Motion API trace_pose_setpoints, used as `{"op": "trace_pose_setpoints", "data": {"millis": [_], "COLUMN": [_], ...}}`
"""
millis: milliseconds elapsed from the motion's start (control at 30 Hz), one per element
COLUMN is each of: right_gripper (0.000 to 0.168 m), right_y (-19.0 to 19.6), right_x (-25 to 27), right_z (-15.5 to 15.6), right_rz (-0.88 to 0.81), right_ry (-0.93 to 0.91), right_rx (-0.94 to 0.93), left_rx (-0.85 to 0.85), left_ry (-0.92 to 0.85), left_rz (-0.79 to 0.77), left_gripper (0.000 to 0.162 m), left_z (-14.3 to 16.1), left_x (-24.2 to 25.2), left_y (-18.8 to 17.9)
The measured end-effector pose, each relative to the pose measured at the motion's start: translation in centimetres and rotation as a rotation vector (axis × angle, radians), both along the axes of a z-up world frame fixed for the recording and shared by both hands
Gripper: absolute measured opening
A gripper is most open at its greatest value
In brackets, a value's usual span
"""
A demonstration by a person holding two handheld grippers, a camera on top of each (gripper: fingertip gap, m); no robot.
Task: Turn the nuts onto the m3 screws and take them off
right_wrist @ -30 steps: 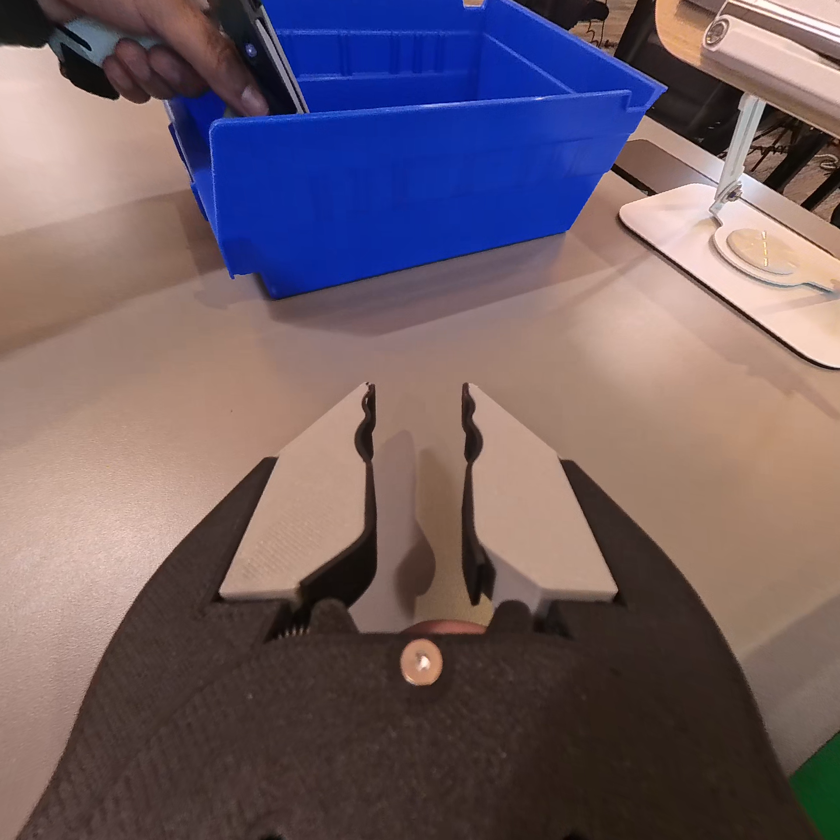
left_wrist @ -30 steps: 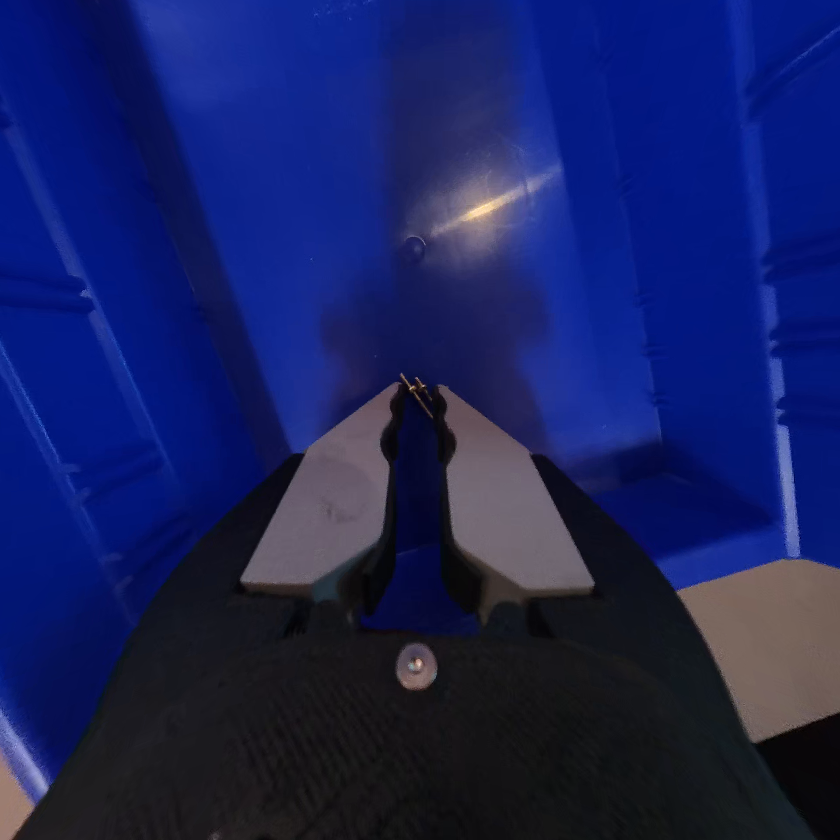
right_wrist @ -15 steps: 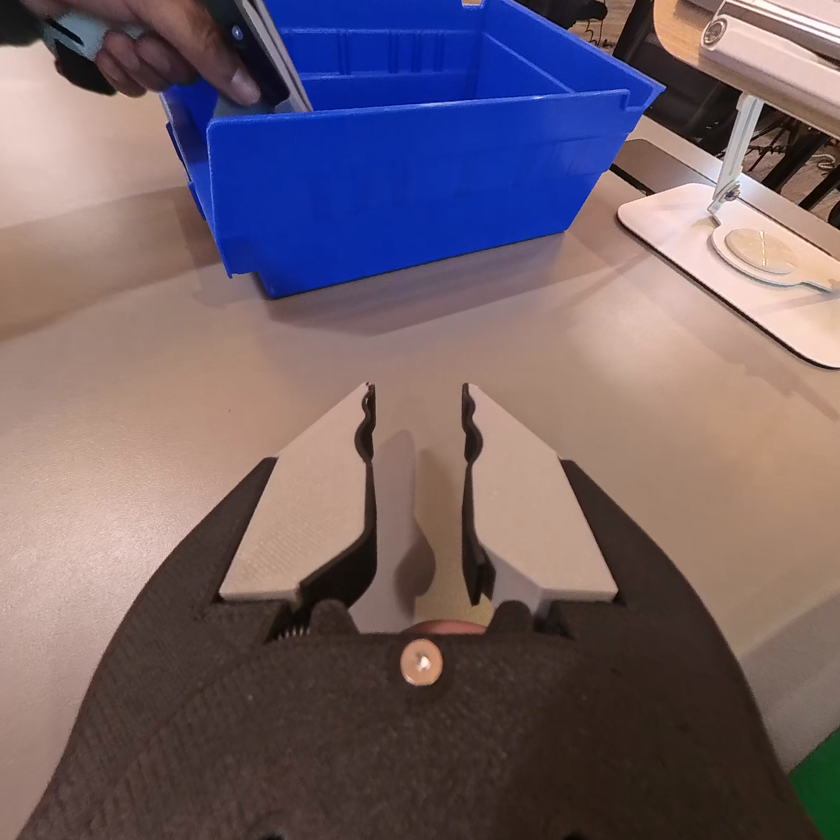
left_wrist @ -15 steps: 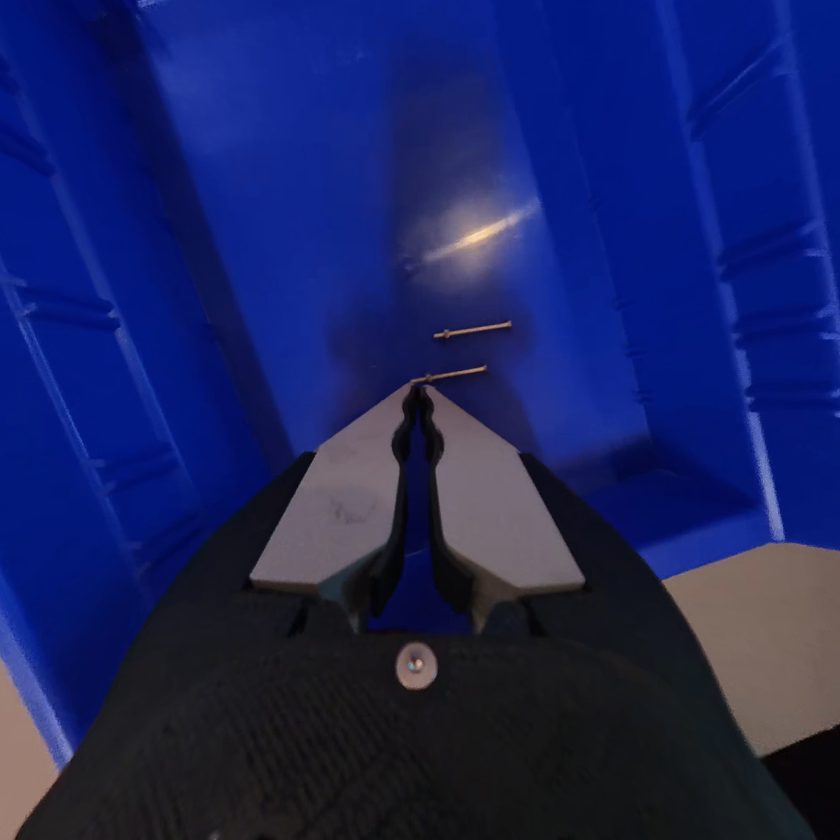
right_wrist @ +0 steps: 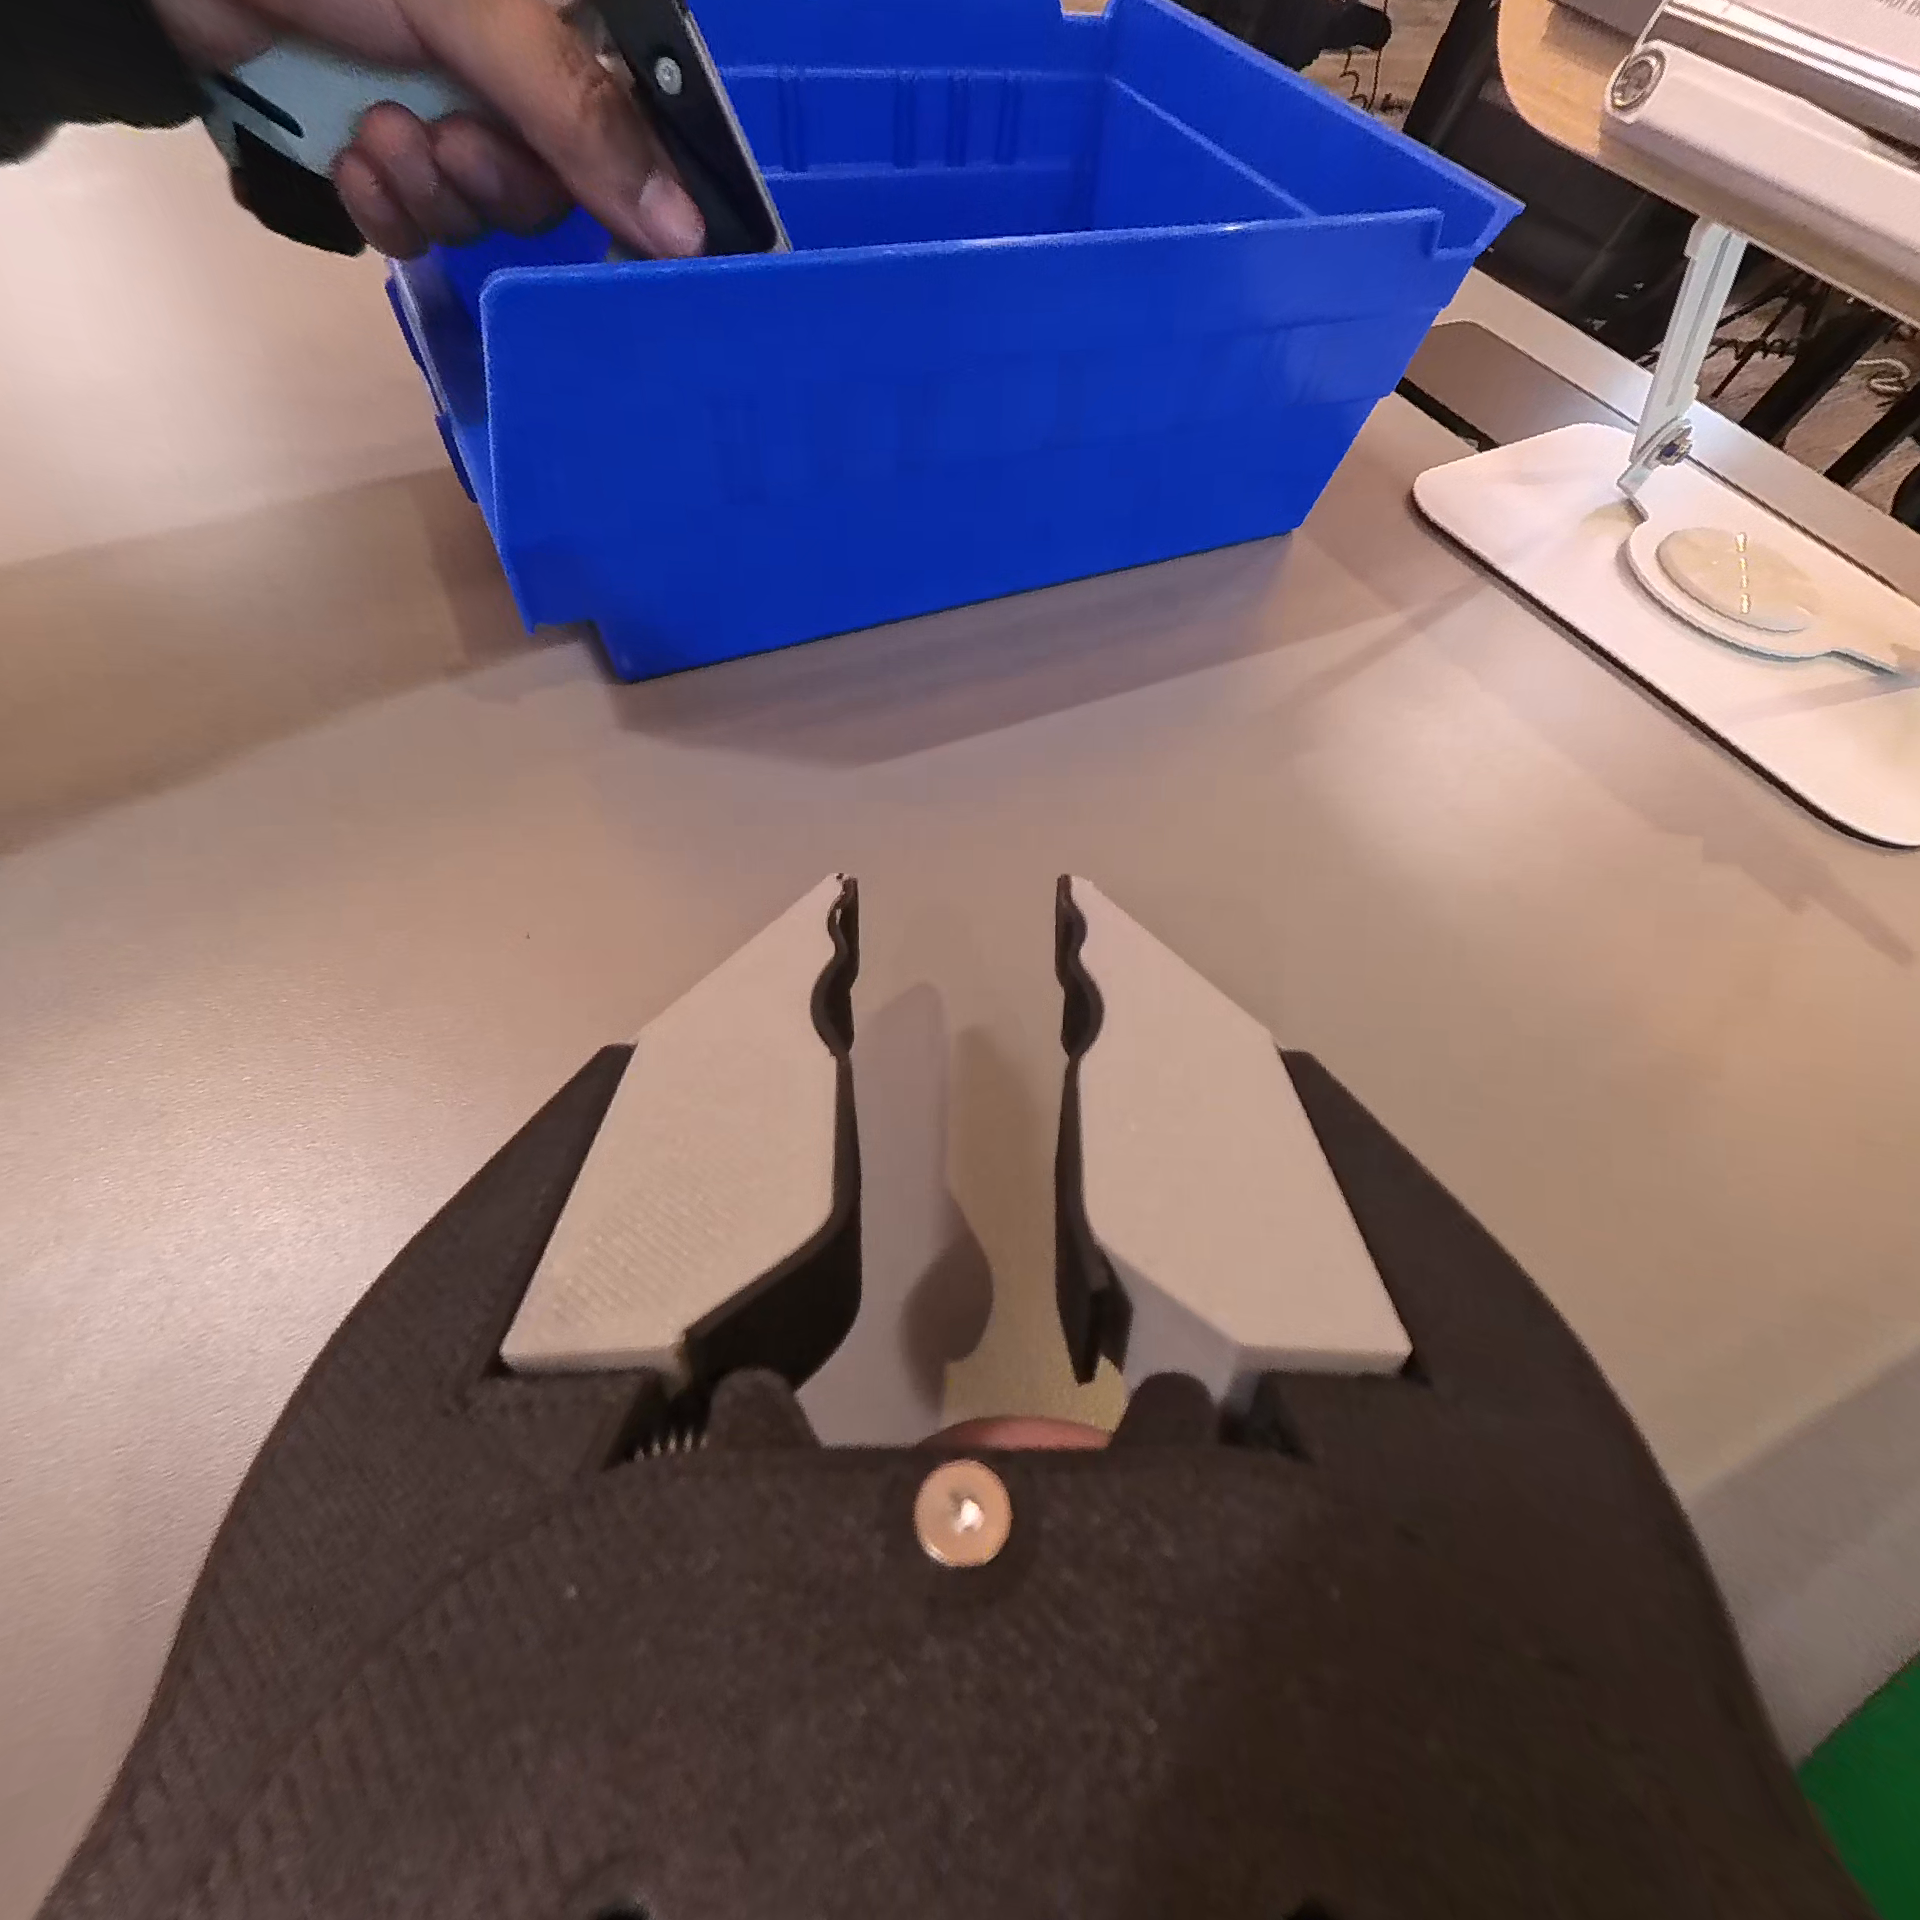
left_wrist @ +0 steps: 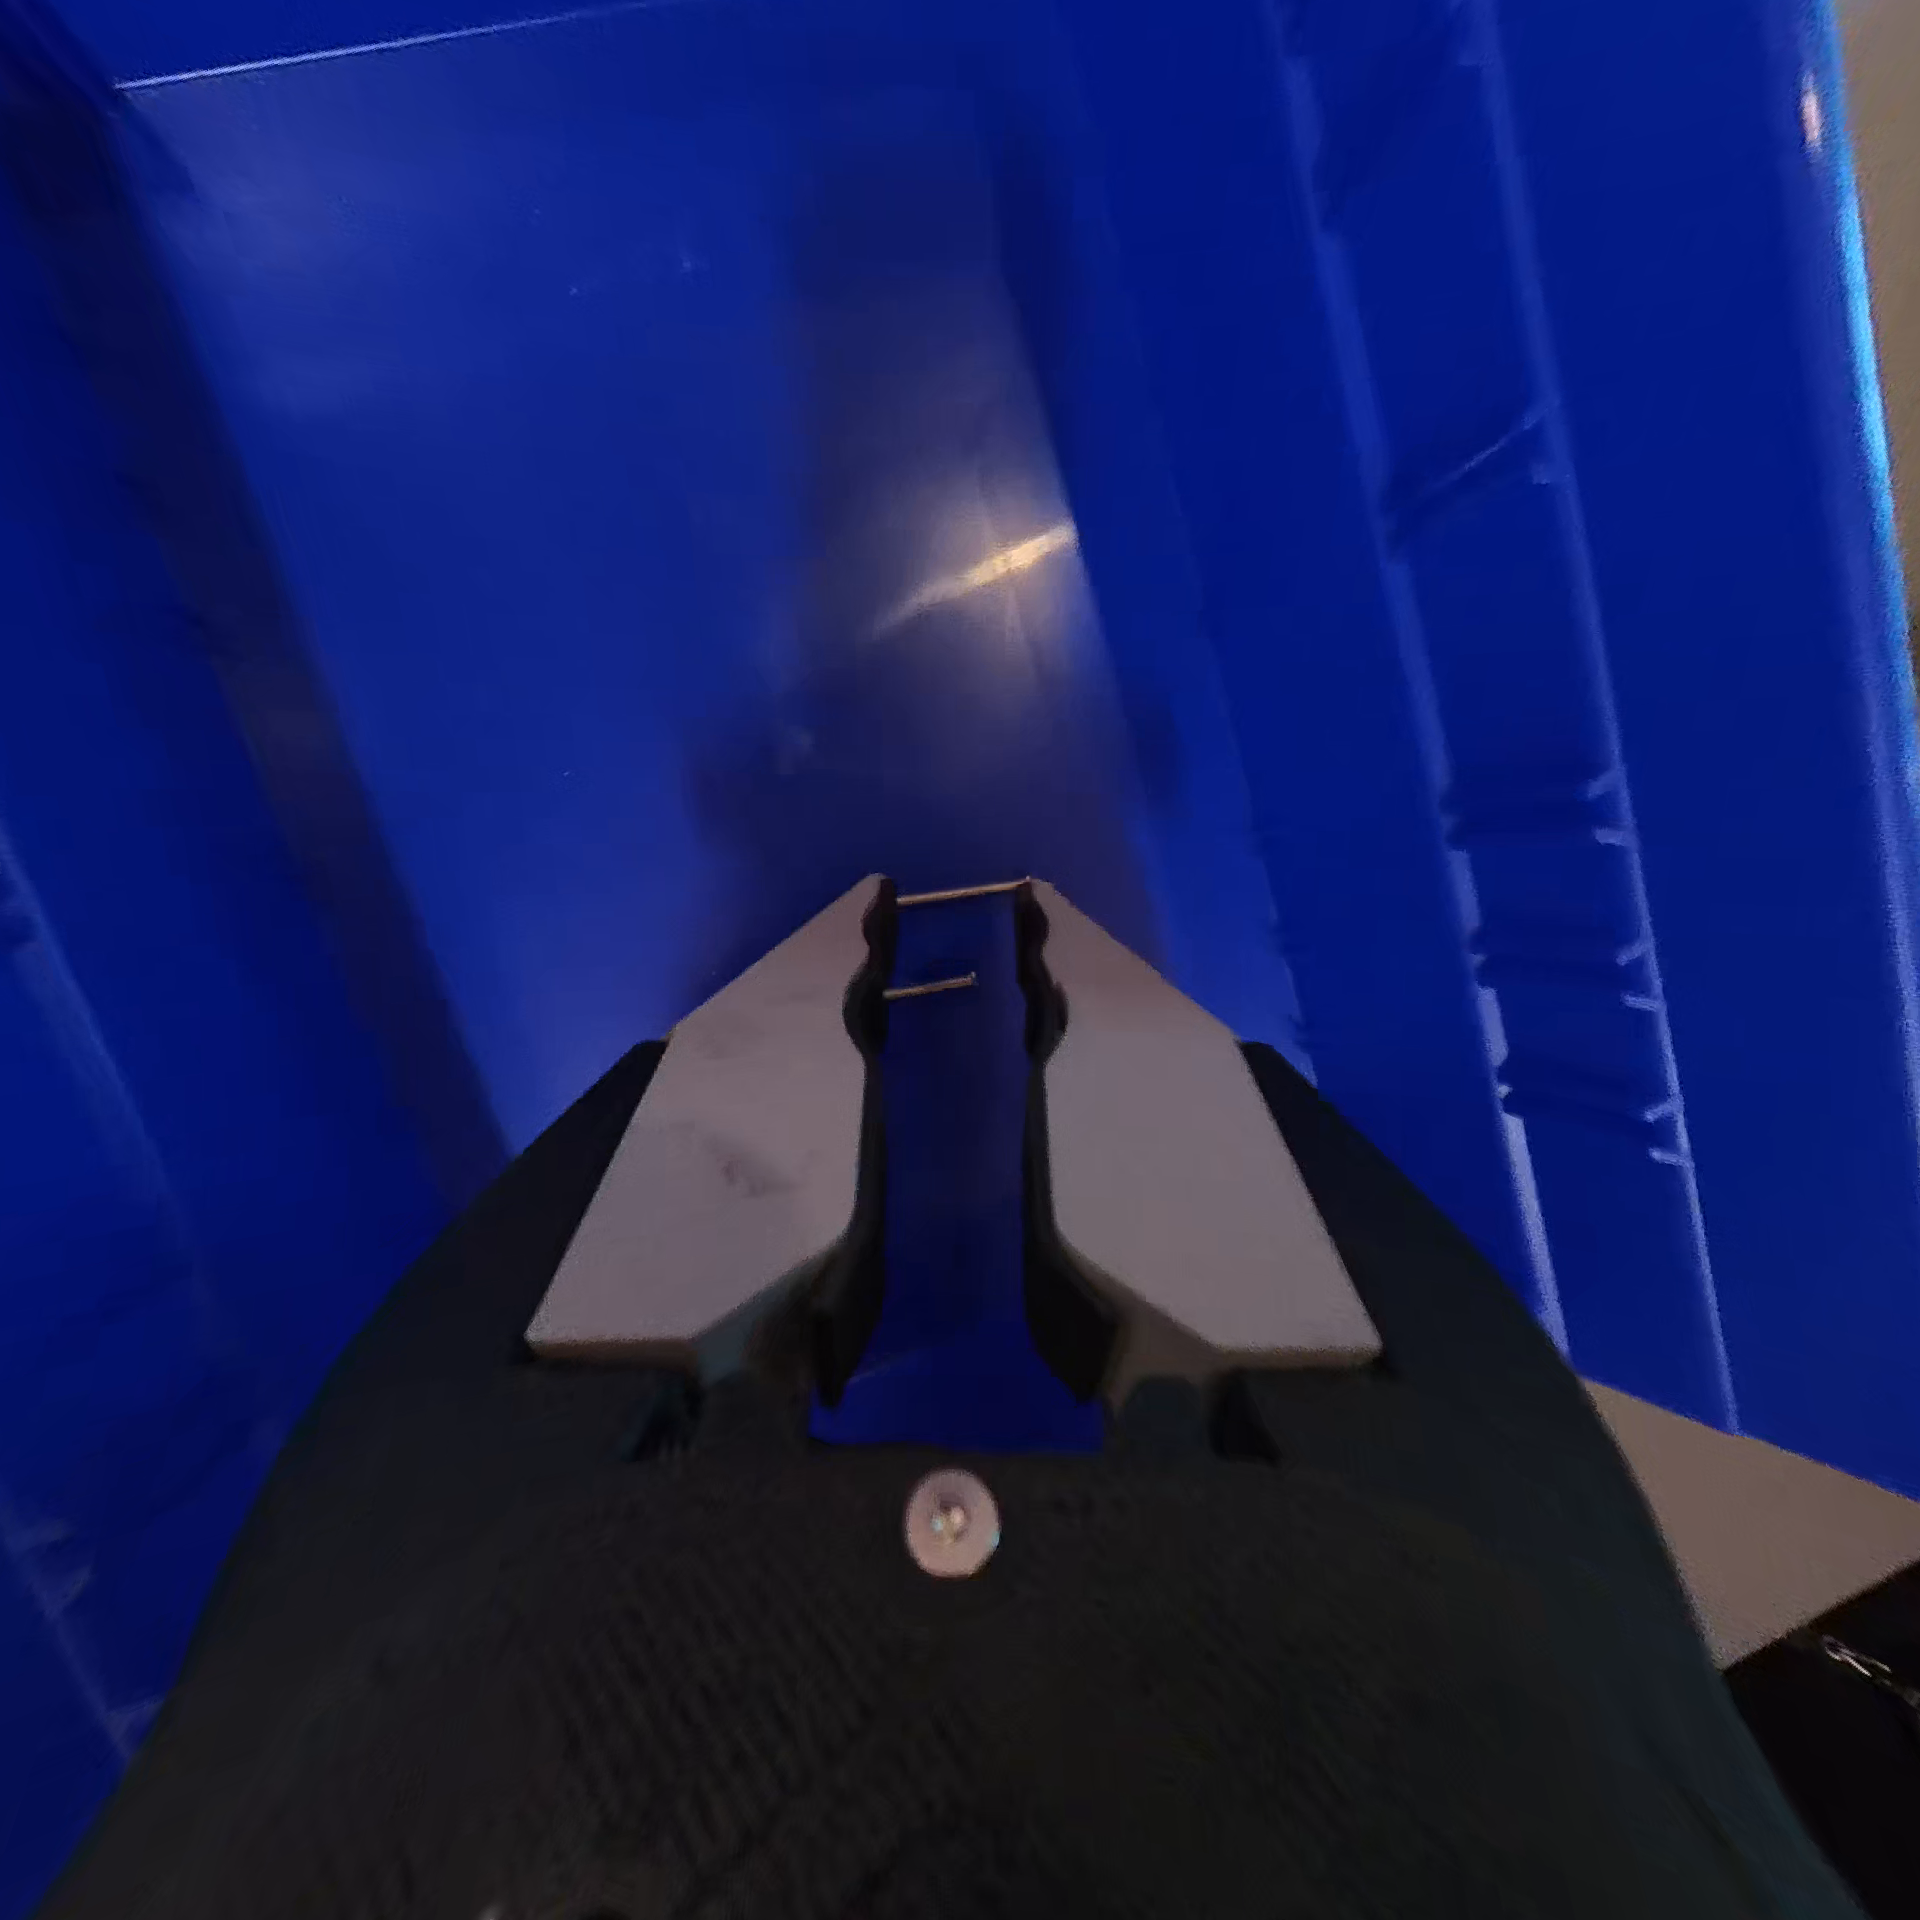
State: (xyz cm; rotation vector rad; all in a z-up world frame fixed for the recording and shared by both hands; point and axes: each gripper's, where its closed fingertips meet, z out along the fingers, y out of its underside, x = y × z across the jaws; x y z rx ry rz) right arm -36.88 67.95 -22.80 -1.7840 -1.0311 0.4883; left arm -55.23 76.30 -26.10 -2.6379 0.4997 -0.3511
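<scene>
In the left wrist view my left gripper (left_wrist: 956, 894) is inside the blue bin (left_wrist: 623, 520), open and holding nothing. Two thin screws lie on the bin floor in the gap between its fingers: one (left_wrist: 961, 891) across the tips, one (left_wrist: 928, 987) just behind, nearer the left finger. They are too small to tell if nuts sit on them. In the right wrist view my right gripper (right_wrist: 956, 894) is open and empty, low over the table in front of the blue bin (right_wrist: 935, 436). The left gripper (right_wrist: 717, 187), held by a hand (right_wrist: 499, 156), dips into the bin's left end.
The beige table (right_wrist: 312, 935) stretches between my right gripper and the bin. A white flat base with an upright stand (right_wrist: 1662, 582) lies at the right. A green patch (right_wrist: 1870, 1725) shows at the lower right corner. The bin's ribbed walls (left_wrist: 1558, 727) close in around the left gripper. Spacing between my two grippers at the tips: around 20 cm.
My left gripper, shut on the screws a second ago, let them drop onto the bin floor, then opened wide and moved forward over them. The right gripper has not moved.
</scene>
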Motion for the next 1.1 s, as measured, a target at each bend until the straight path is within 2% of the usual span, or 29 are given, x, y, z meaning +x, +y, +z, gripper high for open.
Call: {"op": "trace_pose_setpoints", "data": {"millis": [200,333,467,733,933,1100], "right_gripper": [0.035,0.035,0.035,0.035,0.035,0.035], "right_y": [0.0,0.0,0.0,0.0,0.0,0.0], "right_x": [-0.1,0.0,0.0,-0.1,0.0,0.0], "right_z": [-0.1,-0.1,-0.1,-0.2,-0.3,-0.2], "right_rz": [0.003,-0.001,0.001,0.002,0.001,0.001], "right_ry": [-0.005,-0.004,-0.003,-0.007,-0.009,-0.007], "right_rx": [0.002,-0.001,-0.004,-0.001,-0.003,-0.003], "left_rx": [0.025,0.009,-0.048,-0.081,0.010,-0.011], "left_ry": [0.040,0.058,0.042,0.055,0.038,0.096], "left_rz": [-0.069,-0.117,-0.138,-0.128,-0.064,-0.055], "left_gripper": [0.023,0.015,0.014,0.017,0.017,0.019], "left_z": [-0.5,-1.0,-1.1,-1.0,0.3,-0.6], "left_x": [1.5,2.2,2.1,0.1,-0.8,-1.4], "left_y": [0.2,-0.2,-1.4,-2.6,-1.2,-1.1]}}
